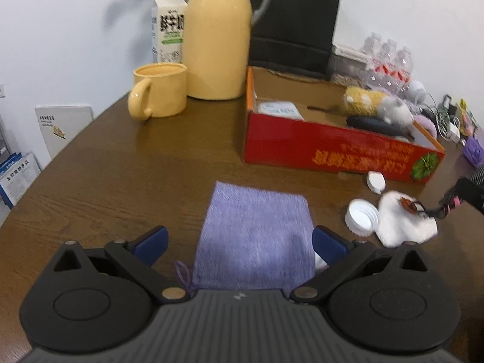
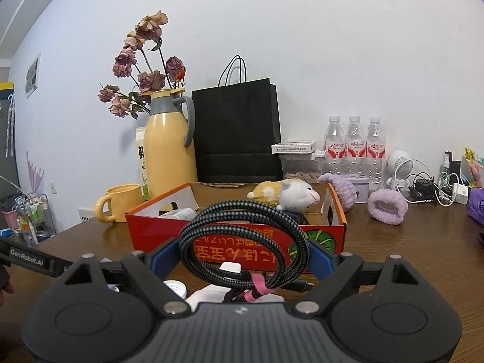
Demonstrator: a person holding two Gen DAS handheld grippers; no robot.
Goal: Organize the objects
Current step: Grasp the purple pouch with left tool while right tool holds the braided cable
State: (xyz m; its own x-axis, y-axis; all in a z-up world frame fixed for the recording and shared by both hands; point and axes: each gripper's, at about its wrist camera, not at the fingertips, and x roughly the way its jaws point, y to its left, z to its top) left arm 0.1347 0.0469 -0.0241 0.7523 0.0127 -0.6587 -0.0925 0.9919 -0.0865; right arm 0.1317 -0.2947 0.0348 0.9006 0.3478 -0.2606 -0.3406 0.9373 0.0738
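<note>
While the right tongs (image 2: 243, 254) stand wide, their blue pads clamp a coiled black cable (image 2: 242, 242) at its sides, held above the tabletop (image 2: 408, 257) in front of the red box (image 2: 236, 239), which sits at 12 o'clock. Left tongs (image 1: 240, 243) gape apart over a purple cloth (image 1: 254, 236), pads clear of it; white caps (image 1: 361, 216) lie at 2 o'clock.
</note>
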